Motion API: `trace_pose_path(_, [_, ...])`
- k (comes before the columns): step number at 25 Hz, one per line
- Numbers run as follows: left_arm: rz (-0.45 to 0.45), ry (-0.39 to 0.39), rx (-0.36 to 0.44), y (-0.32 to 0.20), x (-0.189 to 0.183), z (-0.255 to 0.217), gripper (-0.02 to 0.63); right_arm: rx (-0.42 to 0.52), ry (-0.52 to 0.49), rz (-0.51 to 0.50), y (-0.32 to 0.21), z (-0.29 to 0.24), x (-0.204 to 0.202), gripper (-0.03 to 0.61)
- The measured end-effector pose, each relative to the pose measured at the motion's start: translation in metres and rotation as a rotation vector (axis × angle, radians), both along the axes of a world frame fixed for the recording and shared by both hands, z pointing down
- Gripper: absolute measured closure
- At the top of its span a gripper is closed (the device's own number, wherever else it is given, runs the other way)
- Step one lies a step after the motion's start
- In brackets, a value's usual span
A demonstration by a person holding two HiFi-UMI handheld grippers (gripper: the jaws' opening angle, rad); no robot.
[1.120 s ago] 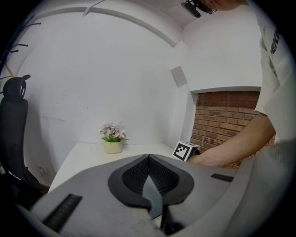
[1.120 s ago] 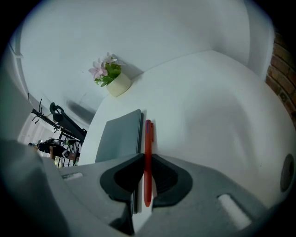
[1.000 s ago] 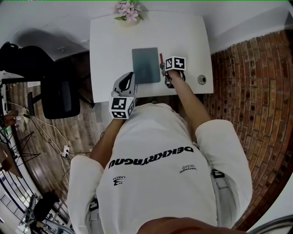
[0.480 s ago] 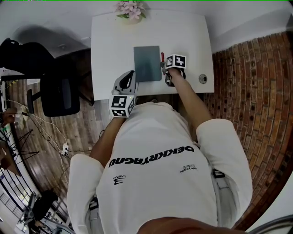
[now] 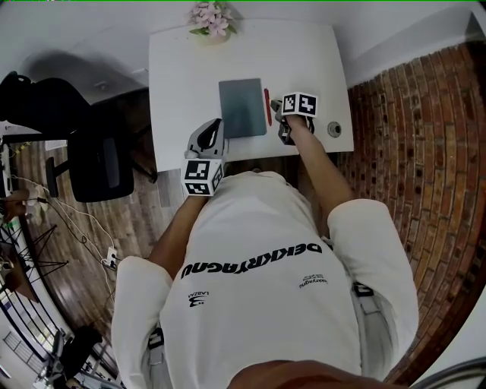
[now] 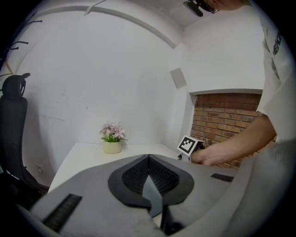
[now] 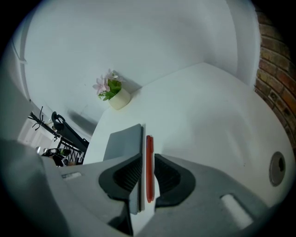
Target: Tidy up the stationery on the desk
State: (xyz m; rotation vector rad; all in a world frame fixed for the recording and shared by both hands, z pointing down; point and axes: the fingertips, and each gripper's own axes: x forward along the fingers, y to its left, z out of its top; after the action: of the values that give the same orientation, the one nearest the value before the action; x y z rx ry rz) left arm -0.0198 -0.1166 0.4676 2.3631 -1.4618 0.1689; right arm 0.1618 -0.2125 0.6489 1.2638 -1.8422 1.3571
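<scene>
A grey notebook lies flat in the middle of the white desk. A red pen lies on the desk along the notebook's right edge. My right gripper hovers just right of the pen. In the right gripper view the pen lies below the gap between the jaws of the right gripper, beside the notebook. The jaws have just been opening and the pads do not touch the pen. My left gripper rests at the desk's near edge, shut and holding nothing.
A small pot of pink flowers stands at the desk's far edge. A round cable hole sits near the desk's right front corner. A black office chair stands left of the desk, a brick wall on the right.
The right gripper has let go of the red pen and drawn up and to the right; the pen now shows in full beside the notebook. The left gripper has stayed still.
</scene>
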Motion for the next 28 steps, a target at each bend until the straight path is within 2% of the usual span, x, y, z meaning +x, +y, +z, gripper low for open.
trace_pose_path(5, [0.023, -0.014, 0.004, 0.000, 0.005, -0.002, 0.615, 0.116, -0.054, 0.033, 0.001, -0.034, -0.001, 0.506])
trace_pose_path(13, [0.044, -0.025, 0.015, -0.004, 0.012, -0.008, 0.615, 0.354, -0.102, 0.014, 0.011, -0.101, -0.019, 0.527])
trace_pose_path(22, [0.077, -0.032, 0.034, -0.007, 0.017, -0.014, 0.615, 0.583, -0.058, -0.012, 0.030, -0.152, -0.036, 0.581])
trace_pose_path(28, [0.097, -0.029, 0.040, -0.010, 0.020, -0.015, 0.615, 0.690, -0.016, -0.006, 0.037, -0.178, -0.035, 0.581])
